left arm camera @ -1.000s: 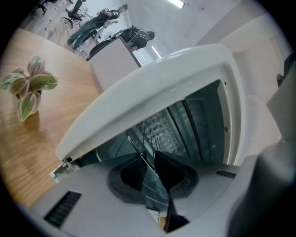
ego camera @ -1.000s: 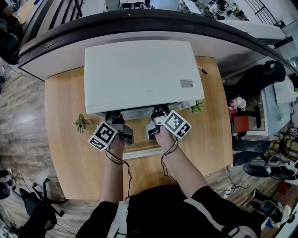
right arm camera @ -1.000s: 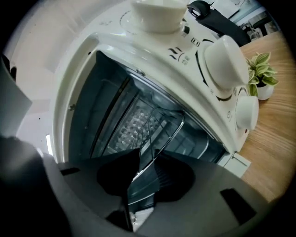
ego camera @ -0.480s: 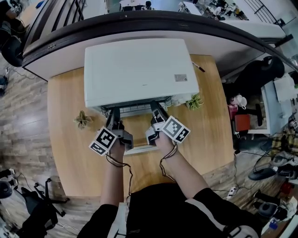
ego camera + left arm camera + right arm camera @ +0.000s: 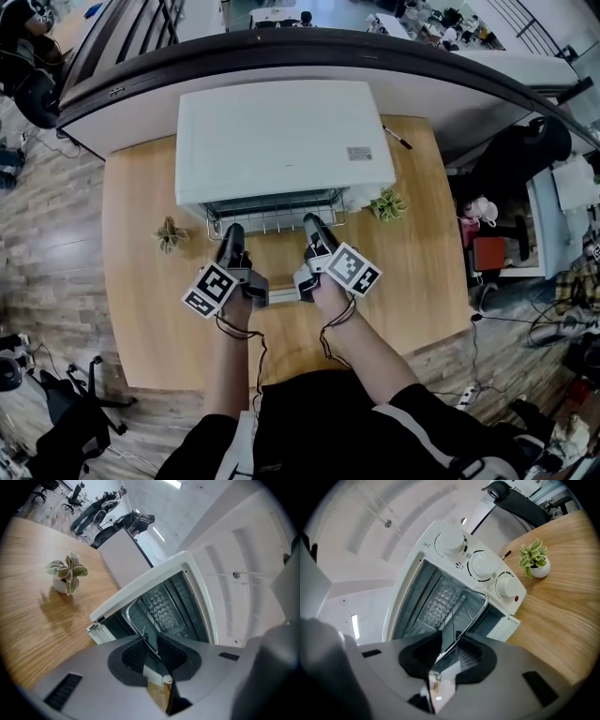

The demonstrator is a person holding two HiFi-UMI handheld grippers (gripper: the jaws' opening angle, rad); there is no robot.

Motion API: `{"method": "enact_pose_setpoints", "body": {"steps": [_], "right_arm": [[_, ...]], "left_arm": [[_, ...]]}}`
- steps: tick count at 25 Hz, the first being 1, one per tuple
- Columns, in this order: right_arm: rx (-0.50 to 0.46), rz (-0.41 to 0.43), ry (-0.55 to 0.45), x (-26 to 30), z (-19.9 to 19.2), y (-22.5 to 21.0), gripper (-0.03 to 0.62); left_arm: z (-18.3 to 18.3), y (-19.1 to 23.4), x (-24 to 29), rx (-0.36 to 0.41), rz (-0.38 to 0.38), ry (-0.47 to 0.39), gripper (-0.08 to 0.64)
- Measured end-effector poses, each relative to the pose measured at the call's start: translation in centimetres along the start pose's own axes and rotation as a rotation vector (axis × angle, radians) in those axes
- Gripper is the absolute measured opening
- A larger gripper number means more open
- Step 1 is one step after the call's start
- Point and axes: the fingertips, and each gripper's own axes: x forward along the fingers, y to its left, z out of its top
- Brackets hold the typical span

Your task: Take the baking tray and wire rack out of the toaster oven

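This is the pull-out step: the wire rack (image 5: 272, 220) pokes partway out of the toaster oven (image 5: 281, 141). My left hand-held gripper (image 5: 232, 232) and right hand-held gripper (image 5: 312, 225) each pinch its front edge. Next, I think, pull straight and level, both together.

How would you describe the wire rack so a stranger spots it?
Find the white toaster oven on the wooden table. The wire rack juts from its open front; nothing else there is a grid of thin silver bars.

Overhead plus two close oven (image 5: 281, 141) views
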Motion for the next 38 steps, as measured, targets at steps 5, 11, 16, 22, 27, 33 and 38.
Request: {"method": "enact_pose_setpoints", "body": {"steps": [5, 11, 16, 22, 27, 33, 38], "right_arm": [[0.006, 0.005, 0.015, -1.4, -0.7, 0.1, 0.098], [0.005, 0.015, 0.031, -2.9, -1.5, 0.0, 0.097], [0.007, 0.032, 0.053, -4.1, -2.2, -0.2, 0.095], [0.000, 0.050, 0.083, -5.3, -3.2, -0.1, 0.095], [-0.009, 0.063, 0.104, -7.0, -3.2, 0.2, 0.092], [-0.003, 0.098, 0.110, -8.2, -3.3, 0.8, 0.084], [-0.026, 0.134, 0.126, -8.9, -3.1, 0.9, 0.080]], "left_arm": [[-0.6, -0.2, -1.6, 0.004, -0.007, 0.004, 0.069], [-1.4, -0.2, -3.1, 0.016, 0.000, 0.006, 0.069], [-2.2, -0.1, -4.4, 0.015, 0.008, 0.005, 0.069], [-2.7, 0.0, -6.0, 0.018, 0.010, -0.002, 0.069], [-3.4, -0.8, -7.4, 0.037, 0.017, -0.004, 0.069], [-3.6, -1.7, -8.6, 0.060, 0.010, -0.017, 0.071], [-3.7, -2.6, -9.2, 0.073, 0.007, -0.031, 0.072]]}}
